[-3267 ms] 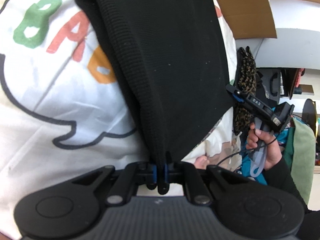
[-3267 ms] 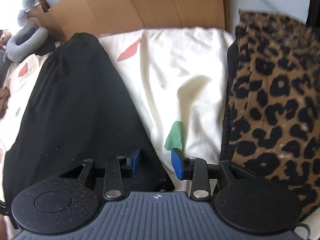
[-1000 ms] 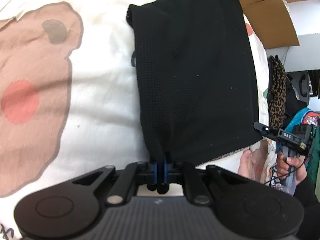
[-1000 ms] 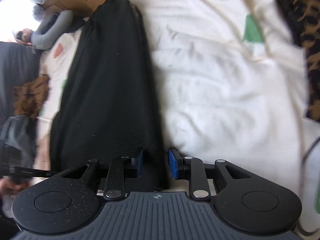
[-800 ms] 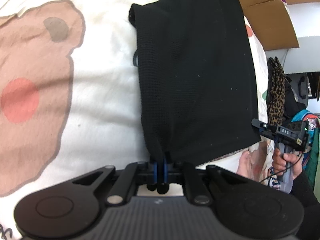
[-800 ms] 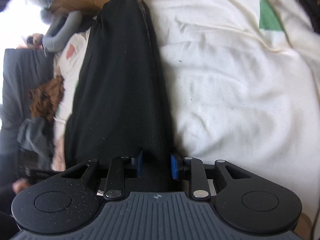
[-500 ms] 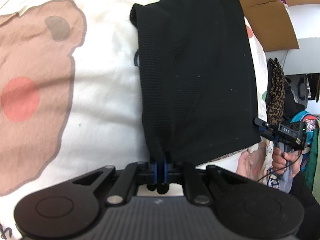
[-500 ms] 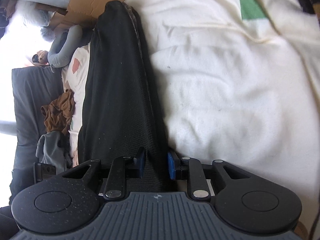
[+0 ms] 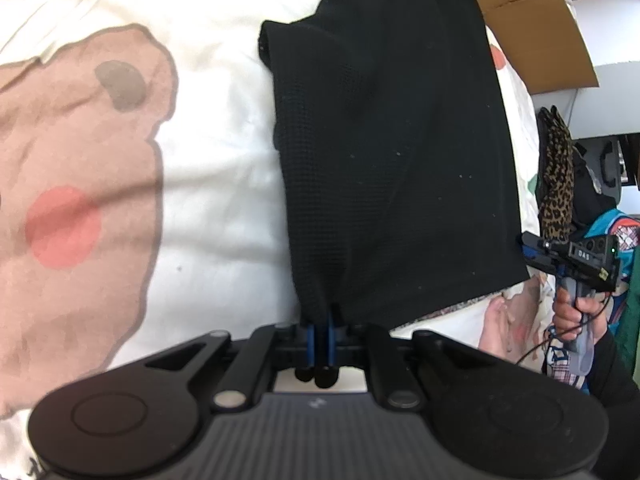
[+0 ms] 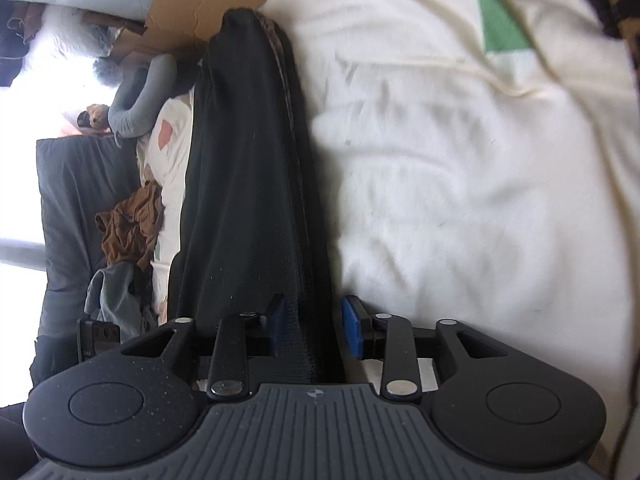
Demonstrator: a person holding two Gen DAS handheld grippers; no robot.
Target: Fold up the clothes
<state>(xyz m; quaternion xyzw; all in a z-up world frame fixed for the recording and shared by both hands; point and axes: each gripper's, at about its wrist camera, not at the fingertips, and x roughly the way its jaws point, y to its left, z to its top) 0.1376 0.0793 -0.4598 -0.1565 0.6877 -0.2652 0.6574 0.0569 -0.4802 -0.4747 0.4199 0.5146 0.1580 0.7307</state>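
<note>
Two grippers on one piece of clothing right now. Left gripper [image 9: 321,330] has its blue pads squeezed tight on the near corner of the black garment [image 9: 392,152]. Right gripper [image 10: 312,328] is letting go, jaws spreading, with the other corner of that fabric between them but a gap showing at the right pad. Garment's folded over and lying flat on the white bedspread [image 9: 216,184] with the bear print. Further out there's a leopard-print piece [image 9: 556,184] and a cardboard box [image 9: 536,28].
</note>
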